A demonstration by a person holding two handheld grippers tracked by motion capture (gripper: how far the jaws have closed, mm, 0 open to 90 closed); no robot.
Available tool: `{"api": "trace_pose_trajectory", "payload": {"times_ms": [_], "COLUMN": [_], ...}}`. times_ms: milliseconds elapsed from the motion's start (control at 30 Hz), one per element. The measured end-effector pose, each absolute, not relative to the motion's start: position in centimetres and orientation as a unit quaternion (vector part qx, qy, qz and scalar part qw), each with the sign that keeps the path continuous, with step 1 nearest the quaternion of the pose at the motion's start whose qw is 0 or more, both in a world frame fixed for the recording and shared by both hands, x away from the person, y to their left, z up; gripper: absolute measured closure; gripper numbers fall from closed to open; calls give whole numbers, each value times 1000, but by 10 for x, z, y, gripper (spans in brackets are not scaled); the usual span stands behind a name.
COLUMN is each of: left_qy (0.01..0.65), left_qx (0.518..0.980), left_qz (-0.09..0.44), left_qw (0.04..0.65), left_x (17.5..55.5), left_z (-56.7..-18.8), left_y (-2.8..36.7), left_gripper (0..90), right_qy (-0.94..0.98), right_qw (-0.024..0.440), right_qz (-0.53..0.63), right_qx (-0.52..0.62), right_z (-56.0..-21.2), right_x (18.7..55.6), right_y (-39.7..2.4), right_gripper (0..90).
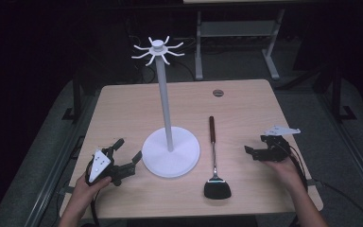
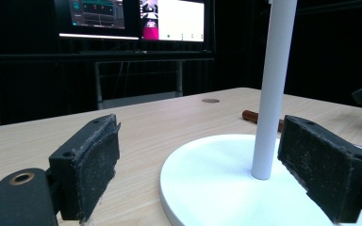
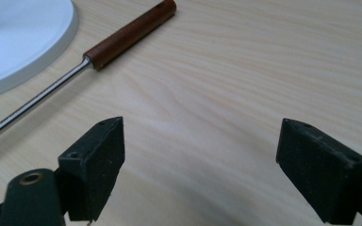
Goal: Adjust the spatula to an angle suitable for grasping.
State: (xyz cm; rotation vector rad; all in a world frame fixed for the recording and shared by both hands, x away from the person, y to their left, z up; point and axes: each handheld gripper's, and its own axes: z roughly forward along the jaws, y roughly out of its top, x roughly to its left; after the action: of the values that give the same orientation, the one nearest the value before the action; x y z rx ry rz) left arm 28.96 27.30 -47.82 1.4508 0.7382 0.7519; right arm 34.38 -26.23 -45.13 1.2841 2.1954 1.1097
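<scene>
The spatula (image 1: 213,158) lies between the white stand (image 1: 170,151) and the right gripper (image 1: 257,152), its long axis running near to far, black head near, brown wooden handle far, joined by a thin metal shaft. It rests on a pale wood table (image 1: 127,106) in a dark room. Both the right gripper and the left gripper (image 1: 128,157) have jaws apart, holding nothing.

Bare tabletop (image 1: 246,113) lies open right of the spatula (image 1: 213,156); the white stand (image 1: 170,151) probably blocks the left.

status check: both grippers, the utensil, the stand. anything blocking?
Left gripper open, at stand base. Right gripper open, holding nothing. Spatula flat on table, untouched, between stand and right gripper. Path clear.
</scene>
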Motion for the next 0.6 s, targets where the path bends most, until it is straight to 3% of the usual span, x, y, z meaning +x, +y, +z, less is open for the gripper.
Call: {"api": "trace_pose_trajectory", "payload": {"times_ms": [133, 600], "left_qy": [322, 322], "left_qx": [632, 632], "left_qz": [327, 328], "left_qw": [625, 624], "left_x": [290, 290], "left_z": [-478, -478], "left_y": [273, 273], "left_gripper": [126, 126], "right_qy": [775, 776], "right_qw": [184, 173], "right_qz": [410, 426], "right_qx": [445, 432], "right_z": [-447, -438], "right_x": [352, 379], "right_y": [-256, -230], "right_gripper": [312, 635]}}
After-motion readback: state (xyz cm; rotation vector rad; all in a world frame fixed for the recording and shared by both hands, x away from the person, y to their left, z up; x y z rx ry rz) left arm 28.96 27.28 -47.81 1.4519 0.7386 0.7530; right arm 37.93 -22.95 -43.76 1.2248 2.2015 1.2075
